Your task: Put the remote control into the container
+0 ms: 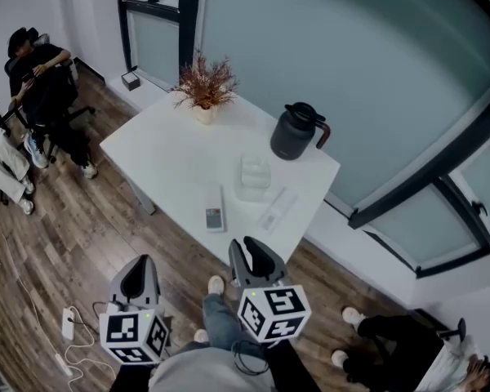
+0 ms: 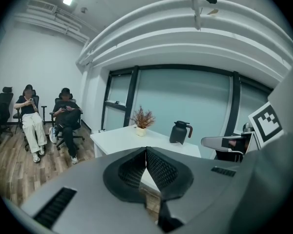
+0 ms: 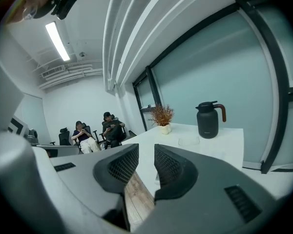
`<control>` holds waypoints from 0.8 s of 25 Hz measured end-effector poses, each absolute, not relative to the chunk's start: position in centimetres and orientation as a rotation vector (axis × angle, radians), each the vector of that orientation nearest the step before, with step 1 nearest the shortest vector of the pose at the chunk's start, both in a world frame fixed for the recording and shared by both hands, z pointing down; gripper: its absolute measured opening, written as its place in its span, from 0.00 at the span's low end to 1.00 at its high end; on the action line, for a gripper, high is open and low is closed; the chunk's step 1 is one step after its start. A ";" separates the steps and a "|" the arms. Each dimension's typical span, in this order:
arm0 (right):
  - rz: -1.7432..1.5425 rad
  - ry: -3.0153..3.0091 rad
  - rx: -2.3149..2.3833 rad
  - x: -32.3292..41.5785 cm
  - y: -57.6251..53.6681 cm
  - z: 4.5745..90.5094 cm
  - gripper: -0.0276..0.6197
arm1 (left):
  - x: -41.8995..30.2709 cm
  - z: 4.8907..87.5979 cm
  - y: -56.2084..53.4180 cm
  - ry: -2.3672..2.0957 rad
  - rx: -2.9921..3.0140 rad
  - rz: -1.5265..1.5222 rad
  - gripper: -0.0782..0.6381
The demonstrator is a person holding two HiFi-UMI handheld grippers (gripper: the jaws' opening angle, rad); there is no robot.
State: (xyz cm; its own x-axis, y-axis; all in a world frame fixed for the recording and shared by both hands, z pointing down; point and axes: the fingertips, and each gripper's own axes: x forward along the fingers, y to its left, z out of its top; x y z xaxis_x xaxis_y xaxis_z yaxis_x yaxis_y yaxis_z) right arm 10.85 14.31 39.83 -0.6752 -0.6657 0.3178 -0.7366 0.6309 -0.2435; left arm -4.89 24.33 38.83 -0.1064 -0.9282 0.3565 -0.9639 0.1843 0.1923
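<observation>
- Head view looks steeply down on a white counter [image 1: 167, 158]. The remote control [image 1: 215, 217] lies flat near its near edge with its display up, outside the container.
- The clear container [image 1: 253, 176] sits on the counter just beyond the remote and a little to the right, apart from it.
- A long white item [image 1: 276, 209] lies to the right of the remote; I cannot tell what it is.
- A dark jug [image 1: 296, 131] stands near the far right corner, and a potted dried plant [image 1: 204, 92] stands at the far edge.
- The left tool [image 1: 139, 269] is over the wooden floor [image 1: 57, 251], short of the counter. In the left gripper view its jaws meet, with nothing between them.
- The right tool [image 1: 253, 253] is at the counter's near edge, jaws apart — only floor and counter show through the gap.
- Two people [image 1: 41, 80] sit on chairs at the far left.
</observation>
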 end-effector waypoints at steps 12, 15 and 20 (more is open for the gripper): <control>0.617 -2.566 0.948 3.5 2.2 44.5 0.27 | -8.7 38.5 10.2 -2.115 1.721 0.130 0.12; 0.644 -2.530 0.907 2.2 0.9 46.2 0.31 | -8.7 39.1 8.0 -2.094 1.722 0.144 0.12; 0.691 -2.437 0.899 0.7 -0.9 49.2 0.39 | -9.3 40.1 5.4 -2.050 1.731 0.183 0.12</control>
State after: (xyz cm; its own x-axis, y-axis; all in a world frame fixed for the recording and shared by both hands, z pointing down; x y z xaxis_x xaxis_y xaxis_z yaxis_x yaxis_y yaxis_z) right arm 0.74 -0.89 49.24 -0.6863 -0.4630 0.5610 -0.6886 0.6620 -0.2960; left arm -9.27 5.41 40.11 -0.1127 -0.9023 0.4162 -0.9617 0.2044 0.1826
